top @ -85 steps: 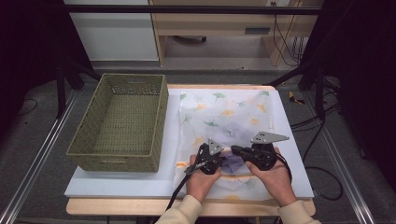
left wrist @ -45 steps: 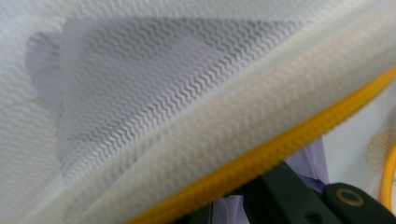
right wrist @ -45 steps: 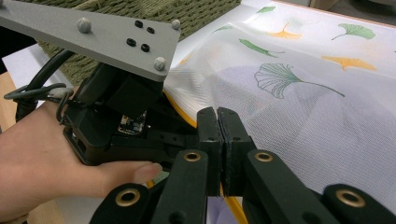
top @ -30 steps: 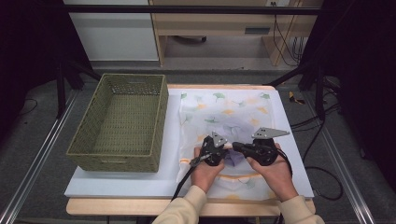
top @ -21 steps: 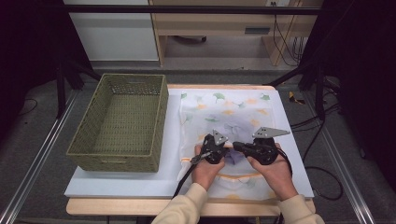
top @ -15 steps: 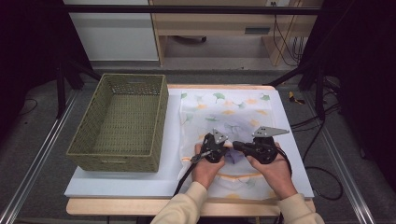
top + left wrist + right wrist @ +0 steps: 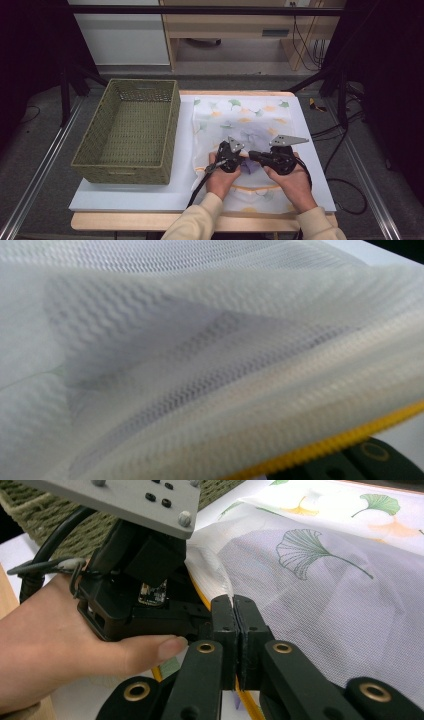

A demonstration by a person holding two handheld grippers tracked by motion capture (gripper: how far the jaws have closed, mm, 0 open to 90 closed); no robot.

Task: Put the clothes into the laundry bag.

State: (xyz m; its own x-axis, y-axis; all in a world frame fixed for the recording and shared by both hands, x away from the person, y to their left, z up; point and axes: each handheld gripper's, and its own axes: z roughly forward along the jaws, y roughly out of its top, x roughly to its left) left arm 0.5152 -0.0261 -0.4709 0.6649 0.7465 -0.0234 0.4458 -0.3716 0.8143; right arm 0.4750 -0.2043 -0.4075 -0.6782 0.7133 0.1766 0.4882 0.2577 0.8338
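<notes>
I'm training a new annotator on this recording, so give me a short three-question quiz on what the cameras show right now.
1. True or false: the green woven basket has the white mesh laundry bag with ginkgo-leaf print lying inside it.
2. In the right gripper view, what do the jaws of the right gripper pinch? A) the basket's rim B) the yellow-trimmed edge of the mesh bag C) a cable
3. In the high view, on which side of the basket does the mesh bag lie?

Key
1. False: the bag lies on the white tabletop; the basket is empty.
2. B
3. On its right, where the left gripper also meets it.
</notes>
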